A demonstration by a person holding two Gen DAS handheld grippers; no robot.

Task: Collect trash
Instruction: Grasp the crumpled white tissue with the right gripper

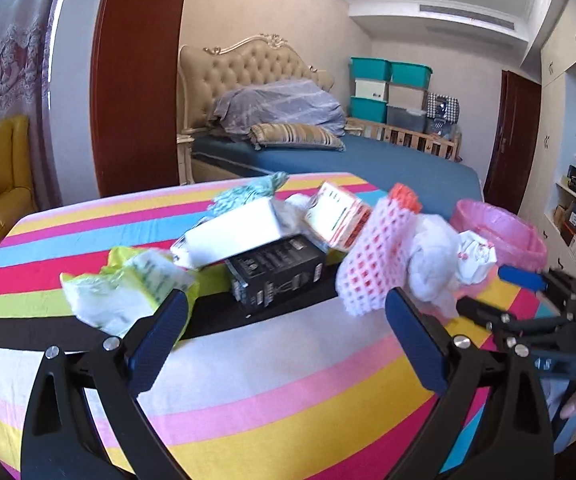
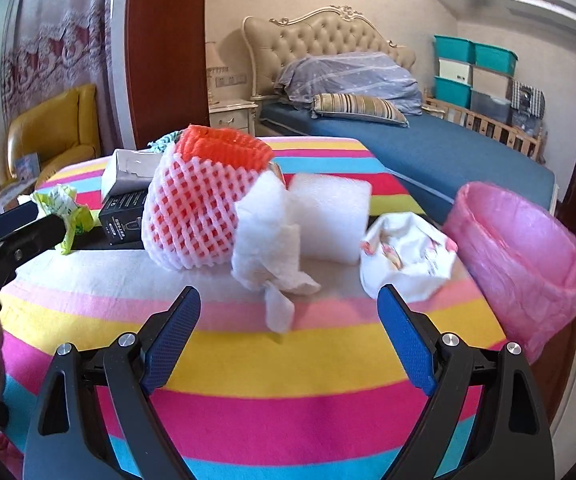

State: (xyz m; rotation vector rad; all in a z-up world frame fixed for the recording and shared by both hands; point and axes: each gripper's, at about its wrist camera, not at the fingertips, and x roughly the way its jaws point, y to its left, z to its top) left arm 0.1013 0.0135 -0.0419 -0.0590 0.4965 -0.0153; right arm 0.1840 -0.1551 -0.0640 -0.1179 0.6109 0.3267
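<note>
Trash lies in a heap on the striped table (image 1: 248, 380): a green-white wrapper (image 1: 124, 292), a white box (image 1: 232, 232), a black box (image 1: 276, 276), a red-white carton (image 1: 339, 216), a pink foam fruit net (image 1: 375, 256) (image 2: 204, 208), white foam sheets (image 2: 299, 224) and a crumpled printed wrapper (image 2: 403, 256). A bin lined with a pink bag (image 2: 519, 256) (image 1: 499, 236) stands at the table's right edge. My left gripper (image 1: 284, 320) is open, empty, just short of the black box. My right gripper (image 2: 288, 320) is open, empty, in front of the white foam.
A bed (image 2: 427, 148) with pillows lies behind the table. A yellow armchair (image 2: 56, 132) stands at the far left. Stacked teal storage boxes (image 1: 387, 88) are at the back. A dark red door panel (image 1: 136, 80) rises behind the table.
</note>
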